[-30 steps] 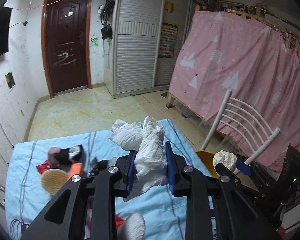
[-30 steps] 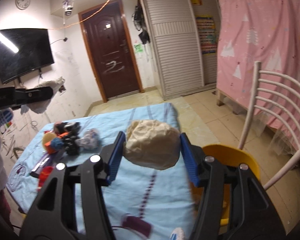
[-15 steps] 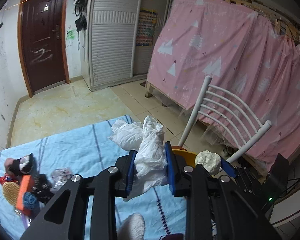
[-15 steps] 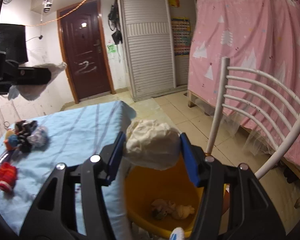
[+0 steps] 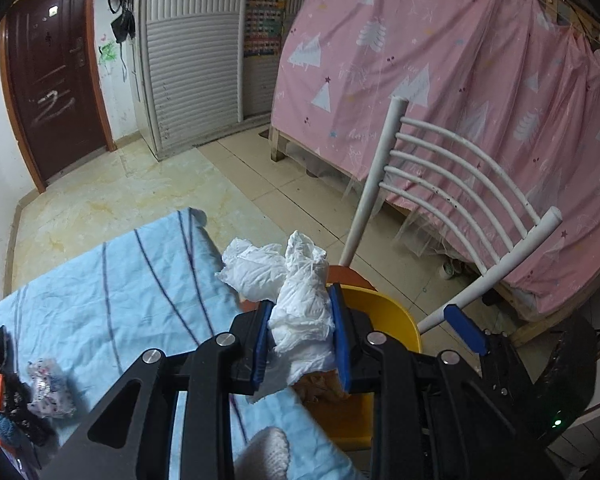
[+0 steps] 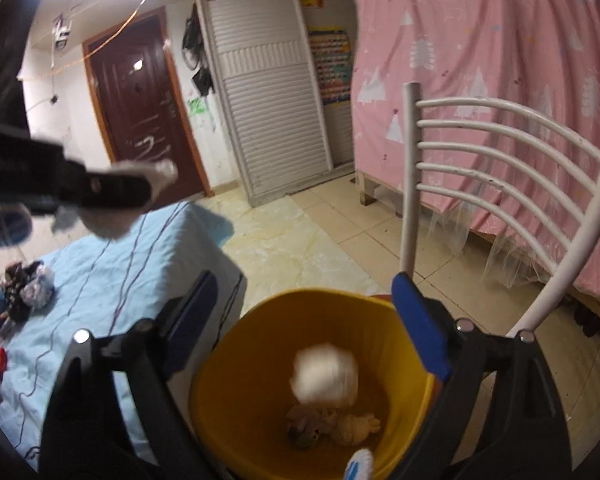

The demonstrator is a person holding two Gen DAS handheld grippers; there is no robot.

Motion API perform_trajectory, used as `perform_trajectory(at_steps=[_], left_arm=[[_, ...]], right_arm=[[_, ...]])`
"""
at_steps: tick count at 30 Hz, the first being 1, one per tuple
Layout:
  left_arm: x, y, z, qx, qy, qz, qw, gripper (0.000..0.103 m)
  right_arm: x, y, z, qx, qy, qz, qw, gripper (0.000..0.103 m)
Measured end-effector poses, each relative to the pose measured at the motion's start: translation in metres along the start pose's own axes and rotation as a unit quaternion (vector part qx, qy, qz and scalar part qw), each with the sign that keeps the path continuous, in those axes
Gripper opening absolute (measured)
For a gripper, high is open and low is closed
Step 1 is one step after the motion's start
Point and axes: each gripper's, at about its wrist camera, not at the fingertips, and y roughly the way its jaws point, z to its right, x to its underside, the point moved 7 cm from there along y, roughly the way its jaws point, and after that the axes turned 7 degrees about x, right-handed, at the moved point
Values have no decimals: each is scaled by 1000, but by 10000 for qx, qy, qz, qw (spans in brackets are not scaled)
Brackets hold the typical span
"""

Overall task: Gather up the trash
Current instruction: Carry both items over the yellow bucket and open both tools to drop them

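My left gripper (image 5: pixel 300 304) is shut on a crumpled white tissue (image 5: pixel 304 312), held over the table's right edge beside the yellow bin (image 5: pixel 392 320). My right gripper (image 6: pixel 304 284) hangs above the bin (image 6: pixel 236 360) and its jaws are opening, spread wide with nothing between the pads. A cream paper ball (image 6: pixel 326 374), blurred, is falling inside the bin toward crumpled scraps (image 6: pixel 340 424) at the bottom. One blue pad of the right gripper (image 5: pixel 464 328) shows in the left wrist view.
A white metal chair (image 6: pixel 500 152) stands right behind the bin. The table's light blue cloth (image 5: pixel 120 280) lies left of it, with a heap of small items (image 6: pixel 24 288) at its far left. A pink curtain (image 5: pixel 460 80) hangs beyond the chair.
Both grippers swung right from over the table toward the bin. The right gripper's jaws spread and the cream paper ball left them and dropped into the bin. The left still holds its tissue.
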Motion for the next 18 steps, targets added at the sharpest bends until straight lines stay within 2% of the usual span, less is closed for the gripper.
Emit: perform_trajectory(at_steps=[4, 7, 9, 11, 18], left_arm=[[1, 16, 11, 89, 29, -145, 9999, 17], [3, 24, 20, 161, 79, -245, 9995, 23], [4, 29, 25, 175, 118, -324, 9993, 38], [4, 30, 27, 182, 125, -317, 9993, 46], [6, 15, 25, 203, 95, -269, 9994, 49]], right_arm=[[-1, 0, 15, 106, 151, 11, 9998, 85], [-2, -2, 23, 185, 201, 37, 9996, 85], [-3, -2, 24, 209, 197, 29, 9996, 85], [-4, -5, 26, 215, 207, 43, 9995, 85], [-10, -14, 23, 132, 276, 64, 9995, 86]])
